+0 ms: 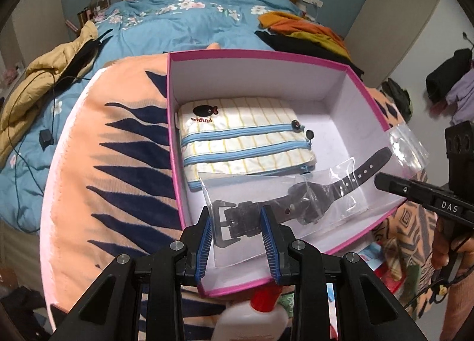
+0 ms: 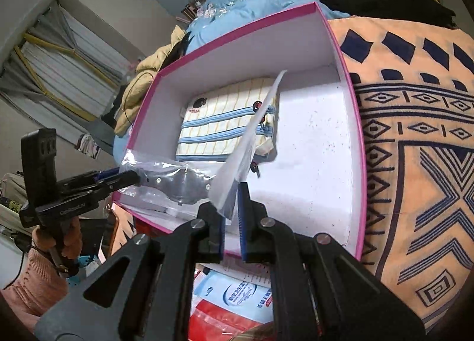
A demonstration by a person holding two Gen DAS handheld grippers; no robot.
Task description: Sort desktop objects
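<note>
Bagged watch [image 1: 296, 202]: slick, floppy film w/ strap inside. Right gripper [image 2: 231, 216] fingers clamp bag's 3 o'clock corner; left gripper [image 1: 237, 240] fingers apart round buckle end, over pink box [image 1: 174, 133].

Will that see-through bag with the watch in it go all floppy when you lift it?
Probably floppy: the clear plastic bag is thin and crinkled, and its free corner bends up where the right gripper pinches it. The watch inside looks like the heavy part, so the bag would likely sag around it. The glossy plastic may be slippery in the jaws.
</note>
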